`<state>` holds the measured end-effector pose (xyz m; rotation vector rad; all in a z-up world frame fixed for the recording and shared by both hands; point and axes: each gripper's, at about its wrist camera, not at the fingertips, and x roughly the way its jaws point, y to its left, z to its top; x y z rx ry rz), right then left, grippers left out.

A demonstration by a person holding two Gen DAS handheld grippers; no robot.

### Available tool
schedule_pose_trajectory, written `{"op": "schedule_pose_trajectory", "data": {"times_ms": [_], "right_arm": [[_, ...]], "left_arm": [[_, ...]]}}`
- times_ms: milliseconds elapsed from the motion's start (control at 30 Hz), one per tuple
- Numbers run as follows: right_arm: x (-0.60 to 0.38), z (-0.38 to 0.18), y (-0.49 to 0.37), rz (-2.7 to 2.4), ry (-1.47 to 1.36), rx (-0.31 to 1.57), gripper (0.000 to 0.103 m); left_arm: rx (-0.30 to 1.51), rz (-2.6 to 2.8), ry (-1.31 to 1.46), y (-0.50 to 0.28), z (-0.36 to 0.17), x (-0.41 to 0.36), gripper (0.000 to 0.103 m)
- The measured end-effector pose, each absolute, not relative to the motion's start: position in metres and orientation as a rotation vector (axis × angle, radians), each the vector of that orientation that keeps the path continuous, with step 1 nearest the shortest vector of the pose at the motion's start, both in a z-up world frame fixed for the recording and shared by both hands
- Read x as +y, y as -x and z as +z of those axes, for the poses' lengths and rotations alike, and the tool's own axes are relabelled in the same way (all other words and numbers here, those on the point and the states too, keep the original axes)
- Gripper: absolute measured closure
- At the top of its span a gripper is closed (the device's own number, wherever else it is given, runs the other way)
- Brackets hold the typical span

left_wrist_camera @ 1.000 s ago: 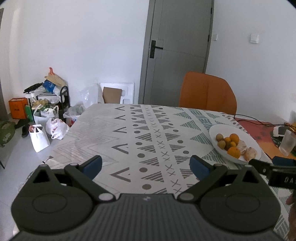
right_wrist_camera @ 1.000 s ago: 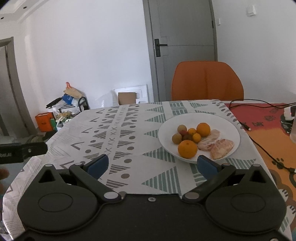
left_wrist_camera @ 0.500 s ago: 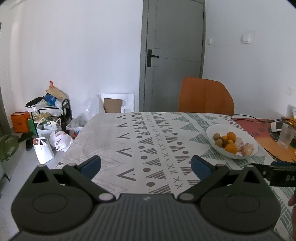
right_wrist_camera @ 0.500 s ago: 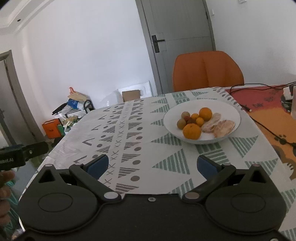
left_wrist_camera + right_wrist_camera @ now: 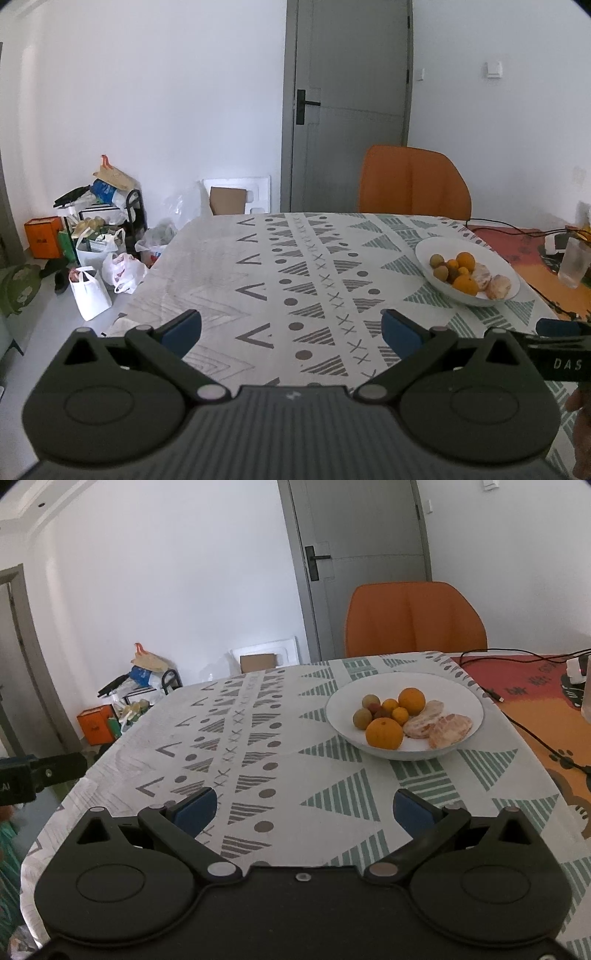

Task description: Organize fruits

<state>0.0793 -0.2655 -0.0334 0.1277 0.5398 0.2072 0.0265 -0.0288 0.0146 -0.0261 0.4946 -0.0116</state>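
Observation:
A white bowl (image 5: 461, 698) (image 5: 424, 247) holds fruit on the patterned tablecloth: two oranges (image 5: 384, 733), small kumquats (image 5: 400, 715), greenish round fruits (image 5: 362, 717) and peeled citrus pieces (image 5: 448, 725). My right gripper (image 5: 303, 808) is open and empty, hovering over the table's near edge, short of the bowl. My left gripper (image 5: 291, 330) is open and empty too, over the cloth with the bowl far to its right. The right gripper's tip (image 5: 557, 326) shows at the left wrist view's right edge.
An orange chair (image 5: 413, 618) stands behind the table before a grey door (image 5: 347, 107). A red-orange mat (image 5: 535, 686) with black cables and a clear cup (image 5: 572, 262) lies right of the bowl. Bags and boxes (image 5: 96, 251) clutter the floor at the left.
Both grippers have drawn back and risen a little, so the bowl looks slightly farther away in both views. Both stayed open and empty; the fruit has not moved.

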Motion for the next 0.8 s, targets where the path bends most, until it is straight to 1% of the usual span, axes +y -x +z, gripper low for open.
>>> {"op": "schedule_pose_trajectory", "data": {"times_ms": [800], "right_arm": [[-0.2682, -0.0307, -0.0826, 0.199, -0.123, 0.524, 0.000]], "left_arm": [[0.526, -0.016, 0.023, -0.0309, 0.0081, -0.0294, 0.000]]}}
